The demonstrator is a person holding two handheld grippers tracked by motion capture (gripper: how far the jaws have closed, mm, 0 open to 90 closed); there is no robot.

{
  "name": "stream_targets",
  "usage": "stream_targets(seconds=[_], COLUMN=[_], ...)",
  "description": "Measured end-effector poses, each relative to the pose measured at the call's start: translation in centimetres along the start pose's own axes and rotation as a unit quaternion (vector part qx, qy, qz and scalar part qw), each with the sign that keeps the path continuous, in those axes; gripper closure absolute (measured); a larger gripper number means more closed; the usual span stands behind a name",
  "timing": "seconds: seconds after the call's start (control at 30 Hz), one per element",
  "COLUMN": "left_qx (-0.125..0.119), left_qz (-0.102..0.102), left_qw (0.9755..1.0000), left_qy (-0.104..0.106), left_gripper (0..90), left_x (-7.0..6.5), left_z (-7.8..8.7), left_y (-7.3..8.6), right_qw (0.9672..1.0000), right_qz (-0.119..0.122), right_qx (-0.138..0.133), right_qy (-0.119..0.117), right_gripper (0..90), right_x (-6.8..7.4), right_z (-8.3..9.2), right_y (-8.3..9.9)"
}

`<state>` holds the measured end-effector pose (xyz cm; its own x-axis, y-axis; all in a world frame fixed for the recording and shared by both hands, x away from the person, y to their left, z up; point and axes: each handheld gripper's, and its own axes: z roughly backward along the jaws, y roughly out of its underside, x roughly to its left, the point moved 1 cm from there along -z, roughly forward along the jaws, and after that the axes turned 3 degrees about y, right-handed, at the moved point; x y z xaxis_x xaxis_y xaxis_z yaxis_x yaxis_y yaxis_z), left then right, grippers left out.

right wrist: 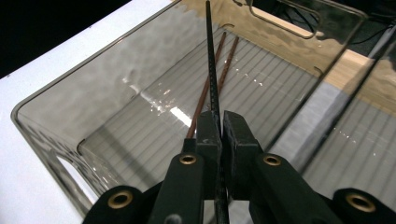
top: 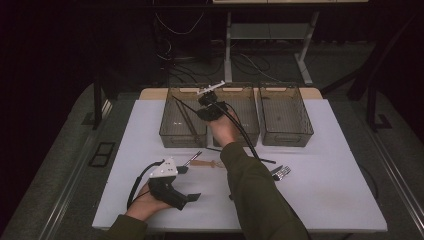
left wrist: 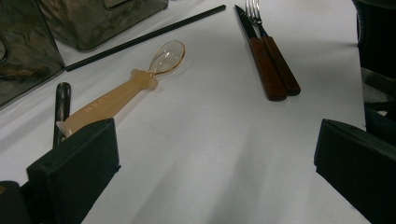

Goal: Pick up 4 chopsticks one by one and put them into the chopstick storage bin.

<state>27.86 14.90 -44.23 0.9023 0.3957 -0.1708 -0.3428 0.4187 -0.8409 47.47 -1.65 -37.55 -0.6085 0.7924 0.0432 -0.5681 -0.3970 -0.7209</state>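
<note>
- Right claw (right wrist: pixel 220 126): clenched on a thin black chopstick (right wrist: pixel 211 60), held over the leftmost of three clear smoky plastic bins (top: pixel 182 131) along the far edge of the white counter (top: pixel 330 185).
- Chopstick's long axis: runs forward from the jaws, down into that bin, nearly in line with two brown wooden chopsticks (right wrist: pixel 219 70) lying on its ribbed floor.
- Left claw (top: pixel 192 196): released, jaws wide, resting near the near-left corner of the counter, well apart from the bins.
- Loose on the counter: translucent amber plastic spoon (left wrist: pixel 121 91), second black chopstick (left wrist: pixel 144 38), brown-handled knife and fork (left wrist: pixel 273 60).
- Judgement: the right hand is nearer; the stick wants lowering lengthwise.
</note>
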Motion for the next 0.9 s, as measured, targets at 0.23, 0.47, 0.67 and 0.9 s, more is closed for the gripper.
stream_targets(seconds=[0.23, 0.47, 0.67, 0.9], left_qx=[0.0, 0.0, 0.002, 0.001], left_qz=[-0.003, -0.004, -0.001, -0.001], left_qw=[1.0, 1.0, 1.0, 1.0], left_qy=[0.002, 0.002, 0.003, 0.001], left_gripper=[0.0, 0.0, 0.0, 0.0], left_x=[0.1, 0.1, 0.1, 0.1], left_z=[0.1, 0.2, 0.1, 0.0], left_y=[0.0, 0.0, 0.0, 0.0], right_qw=[0.9999, 0.9999, 0.9984, 0.9948], right_qz=[-0.003, 0.002, 0.02, 0.041], right_qx=[0.013, 0.011, 0.001, -0.031], right_qy=[0.006, -0.012, -0.054, -0.089], right_gripper=[85.0, 65.4, 50.2, 43.4], right_x=[1.1, 1.2, 0.9, 0.3], right_z=[-1.5, -1.4, 0.1, 3.0], right_y=[-0.5, -0.5, -0.2, 1.1])
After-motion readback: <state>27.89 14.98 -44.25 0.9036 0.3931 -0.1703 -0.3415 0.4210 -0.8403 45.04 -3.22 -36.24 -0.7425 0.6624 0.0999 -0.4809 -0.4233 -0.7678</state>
